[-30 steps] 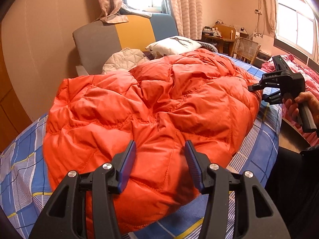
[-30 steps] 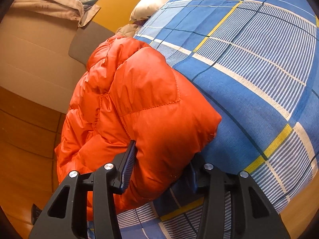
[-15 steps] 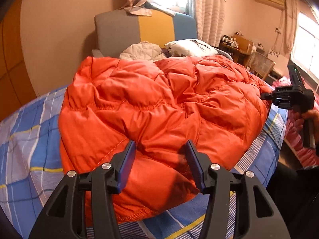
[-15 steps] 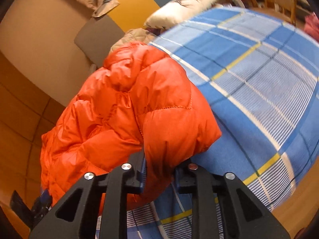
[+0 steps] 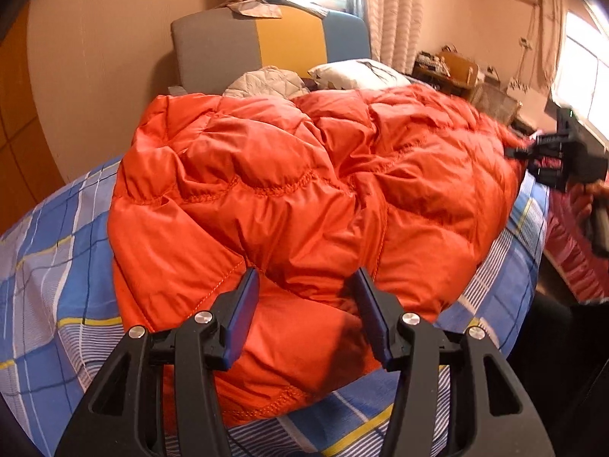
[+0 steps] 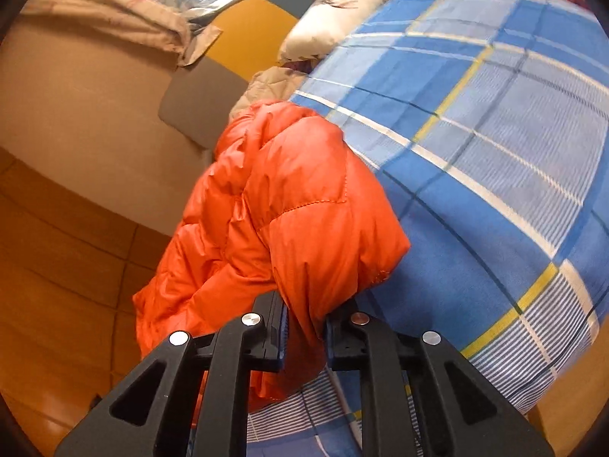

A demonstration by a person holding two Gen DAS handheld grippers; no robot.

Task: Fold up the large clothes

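A big orange quilted down jacket [image 5: 304,198] lies spread across the bed. My left gripper [image 5: 306,297] is open, its fingers straddling the jacket's near hem just above the fabric. My right gripper [image 6: 304,323] is shut on a bunched corner of the orange jacket [image 6: 289,221] and holds it lifted off the sheet. The right gripper also shows in the left wrist view [image 5: 559,156] at the jacket's far right edge.
The bed has a blue plaid sheet [image 5: 57,266] [image 6: 495,152]. A grey, yellow and blue headboard [image 5: 266,45], a white pillow [image 5: 354,72] and a beige quilted garment [image 5: 266,82] sit at the head. A desk [image 5: 449,68] stands by the curtains.
My right gripper closed on the jacket's corner and lifted it. My left gripper shifted left and closer to the near hem, still open.
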